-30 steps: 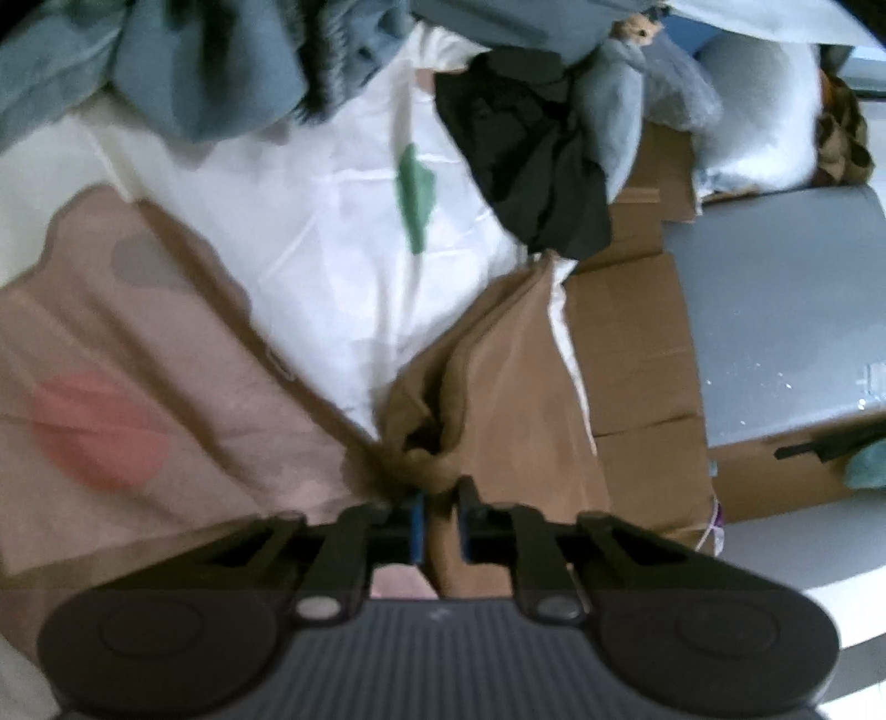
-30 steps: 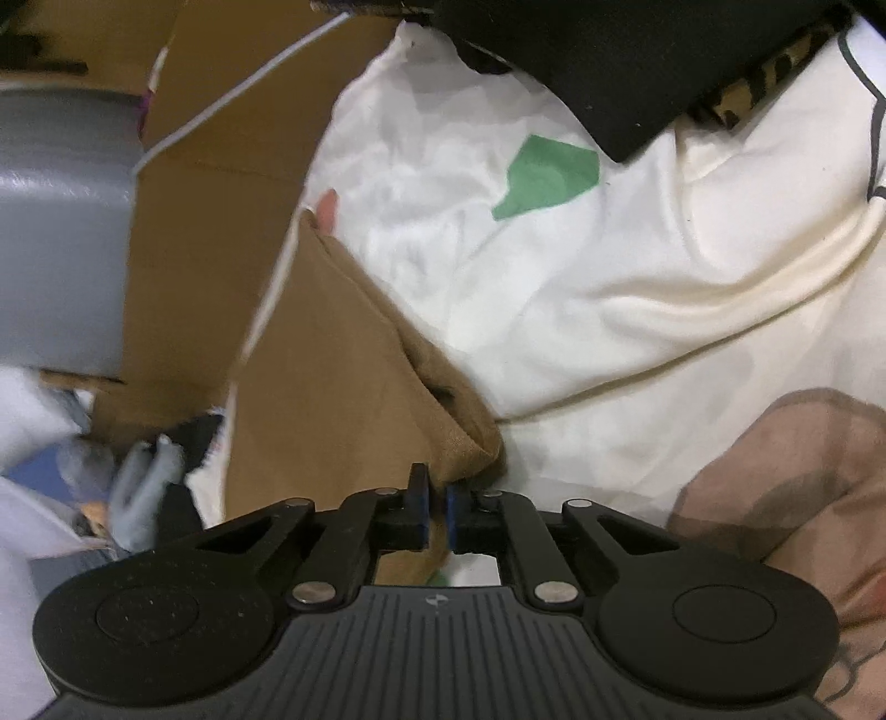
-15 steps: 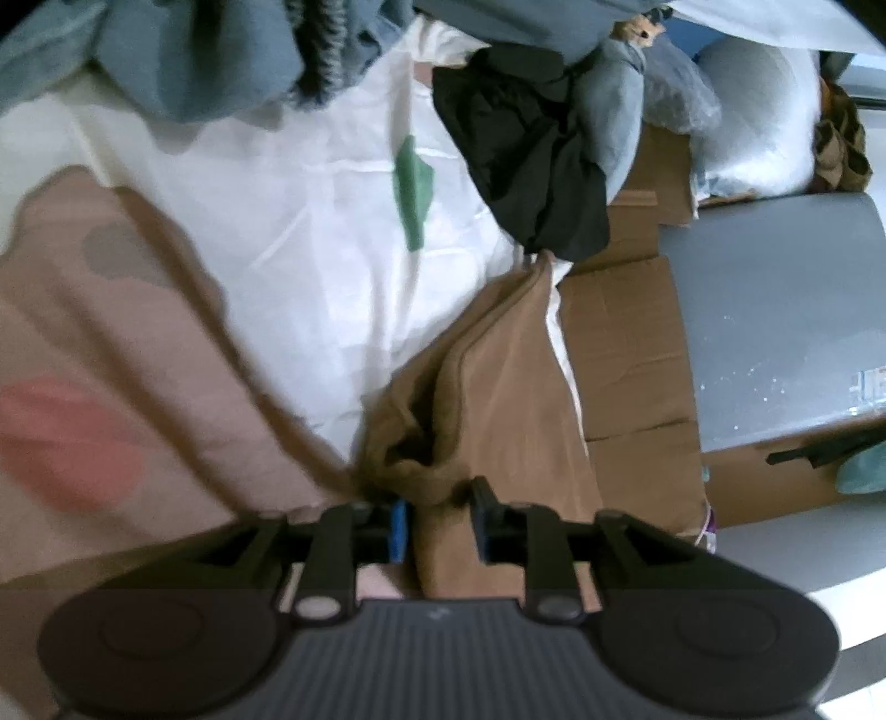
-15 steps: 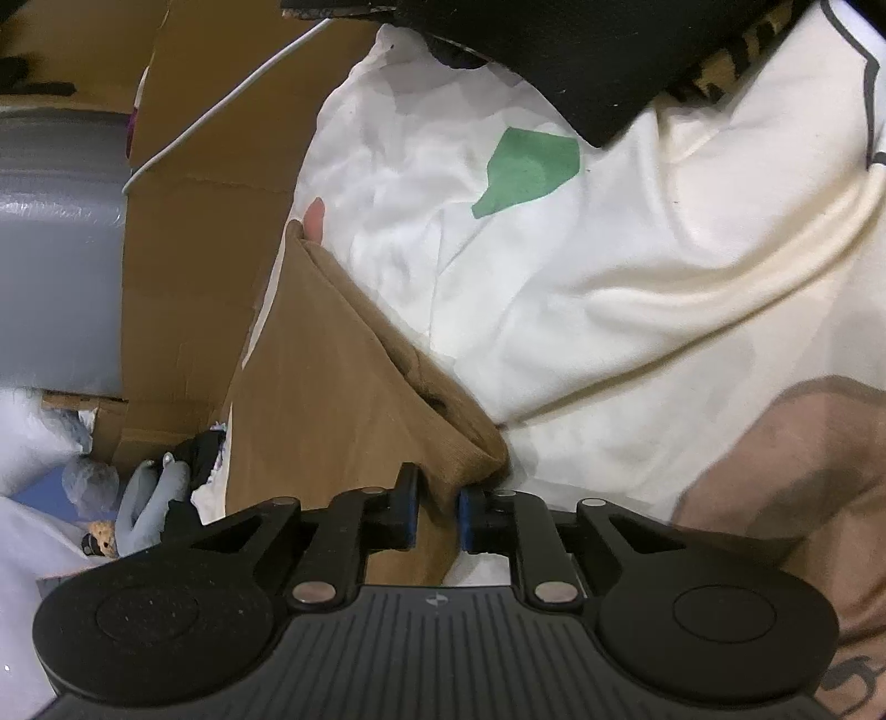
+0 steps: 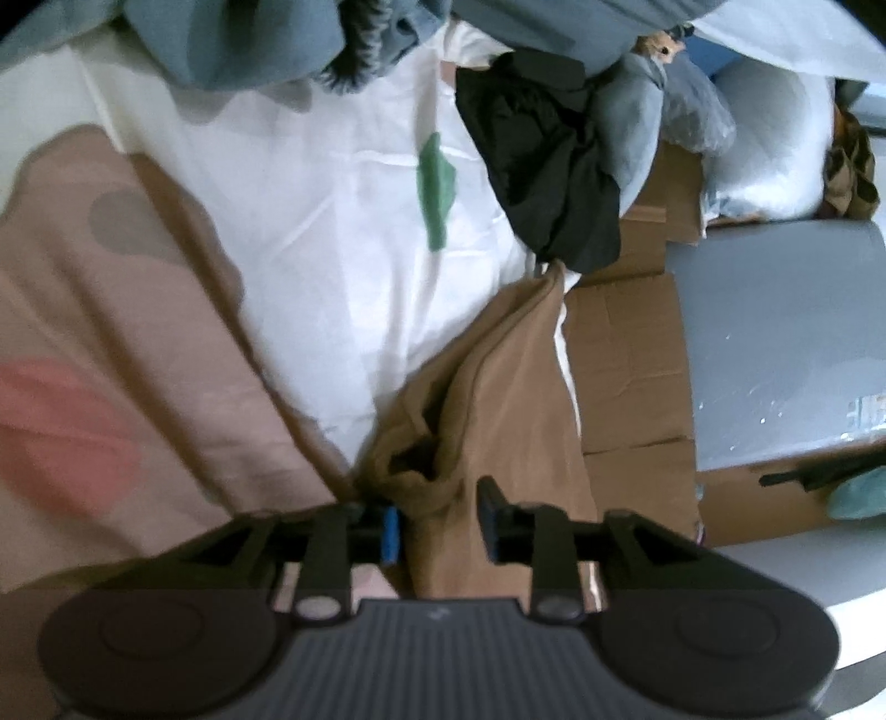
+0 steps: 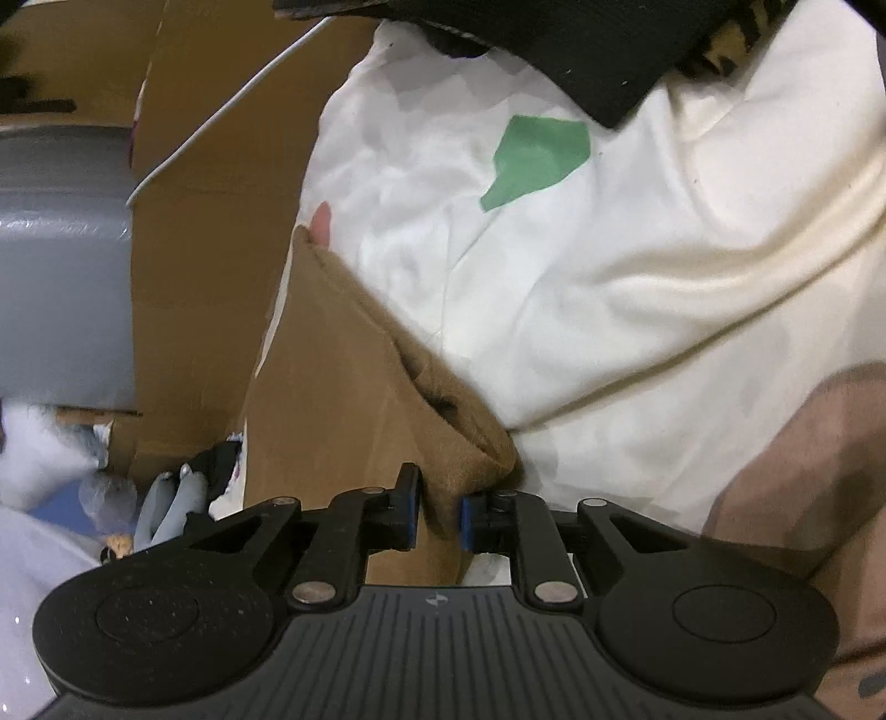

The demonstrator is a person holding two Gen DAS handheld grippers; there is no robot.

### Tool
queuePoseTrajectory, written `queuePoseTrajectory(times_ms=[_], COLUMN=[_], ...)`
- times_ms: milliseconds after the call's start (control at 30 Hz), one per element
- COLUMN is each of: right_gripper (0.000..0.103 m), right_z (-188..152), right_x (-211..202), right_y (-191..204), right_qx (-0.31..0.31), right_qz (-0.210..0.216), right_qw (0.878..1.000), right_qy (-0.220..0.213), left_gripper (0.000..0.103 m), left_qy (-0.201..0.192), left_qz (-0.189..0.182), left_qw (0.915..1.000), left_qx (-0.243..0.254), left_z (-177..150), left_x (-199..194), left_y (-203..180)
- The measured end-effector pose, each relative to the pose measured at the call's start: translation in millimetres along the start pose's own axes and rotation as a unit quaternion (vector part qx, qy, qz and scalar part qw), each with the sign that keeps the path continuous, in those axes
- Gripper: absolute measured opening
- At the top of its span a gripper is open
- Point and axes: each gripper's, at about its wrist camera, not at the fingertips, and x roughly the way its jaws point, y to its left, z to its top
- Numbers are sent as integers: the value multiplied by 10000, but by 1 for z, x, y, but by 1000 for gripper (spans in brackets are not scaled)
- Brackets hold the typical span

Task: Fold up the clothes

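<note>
A brown garment (image 5: 509,387) lies folded along the edge of a white printed bedsheet (image 5: 332,221). Its bunched near corner sits between the fingers of my left gripper (image 5: 440,523), whose jaws are opening, the pads standing off the cloth. In the right wrist view the same brown garment (image 6: 343,399) runs up and to the left from my right gripper (image 6: 440,512). There the jaws stand a little apart, with a fold of the cloth loose between them. The bedsheet (image 6: 609,277) spreads to the right.
A black garment (image 5: 554,166) and a heap of blue-grey clothes (image 5: 249,39) lie at the far side of the sheet. Flattened cardboard (image 5: 626,354) and a grey box (image 5: 775,332) border the brown garment. The black garment (image 6: 581,44) lies at the top in the right wrist view.
Both grippers were shut on the brown garment's corners a second ago. Both have parted their jaws, the left one wider, and the cloth now rests slack on the sheet.
</note>
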Motion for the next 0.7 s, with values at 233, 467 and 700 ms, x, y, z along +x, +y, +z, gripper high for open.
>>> queuePoseTrajectory(times_ms=[233, 467, 700], right_gripper=[2, 1, 1], right_z=[1, 6, 4], right_x=[-10, -36, -61], right_y=[25, 36, 28], right_qx=[-582, -549, -548], right_qz=[-14, 147, 62], right_qw=[9983, 9983, 9984], right_qy=[28, -142, -147], left_gripper=[6, 5, 5], left_qy=[-14, -66, 99], left_qz=[232, 218, 380], left_qw=[9995, 9994, 9987], left_qx=[190, 241, 332], left_z=[3, 0, -14], left_x=[-7, -27, -49], left_y=[-11, -30, -33])
